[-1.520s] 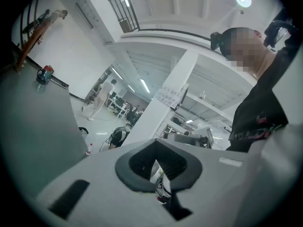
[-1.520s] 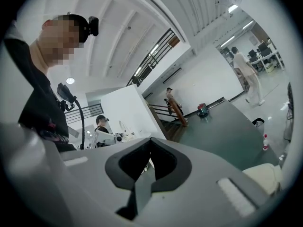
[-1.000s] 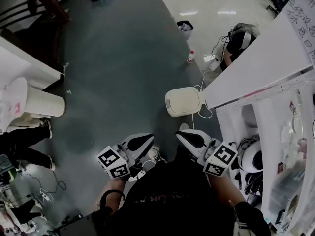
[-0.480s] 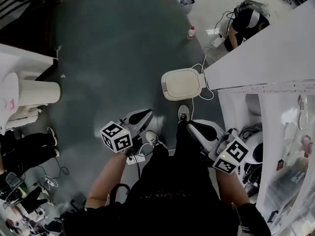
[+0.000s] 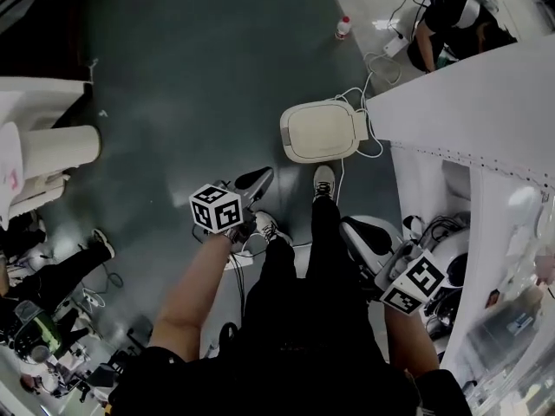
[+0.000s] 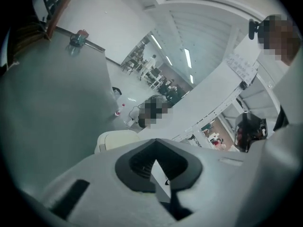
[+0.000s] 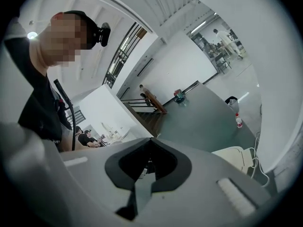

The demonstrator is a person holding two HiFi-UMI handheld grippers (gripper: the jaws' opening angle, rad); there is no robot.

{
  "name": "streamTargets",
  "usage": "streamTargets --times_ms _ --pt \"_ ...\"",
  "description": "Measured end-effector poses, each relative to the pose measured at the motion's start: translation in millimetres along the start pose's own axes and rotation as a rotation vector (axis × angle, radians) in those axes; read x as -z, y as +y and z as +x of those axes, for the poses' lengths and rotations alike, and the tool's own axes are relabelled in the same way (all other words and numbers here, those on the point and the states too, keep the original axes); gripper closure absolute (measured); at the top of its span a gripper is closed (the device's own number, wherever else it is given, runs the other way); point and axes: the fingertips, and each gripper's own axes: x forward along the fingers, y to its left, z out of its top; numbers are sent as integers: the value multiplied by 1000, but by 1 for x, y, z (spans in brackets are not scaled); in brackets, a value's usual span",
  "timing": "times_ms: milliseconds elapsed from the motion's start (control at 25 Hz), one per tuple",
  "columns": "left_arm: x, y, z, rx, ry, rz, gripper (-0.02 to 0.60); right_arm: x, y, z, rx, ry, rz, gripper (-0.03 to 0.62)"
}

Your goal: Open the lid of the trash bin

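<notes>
Now bin (image 5: 299,152) sits on floor (image 5: 191,76), lid (image 5: 319,130) down, long side running left to right. Nearer one is left hand-held gripper (image 5: 254,180); bin lies ahead, bit right, not touching. Farther back is right hand-held gripper (image 5: 354,230). Both pinched together, empty.

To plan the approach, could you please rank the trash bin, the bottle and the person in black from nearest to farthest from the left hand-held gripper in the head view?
From the left hand-held gripper:
1. Trash bin, just ahead to the right.
2. Bottle, farther ahead on the floor.
3. Person in black, top right, past the table's edge.
</notes>
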Motion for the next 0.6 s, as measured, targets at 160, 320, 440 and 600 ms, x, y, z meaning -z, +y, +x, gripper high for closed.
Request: streamTargets --times_ms 160,320,440,600 --pt "11 43 34 -44 22 -90 578 8 -28 2 13 28 38 586" --pt "20 85 63 -89 24 -169 578 17 -56 4 28 59 62 586" --pt "28 113 79 -127 16 -222 578 23 -74 6 37 76 91 586" --pt "35 146 98 -183 27 -238 578 30 -96 12 35 94 127 586"
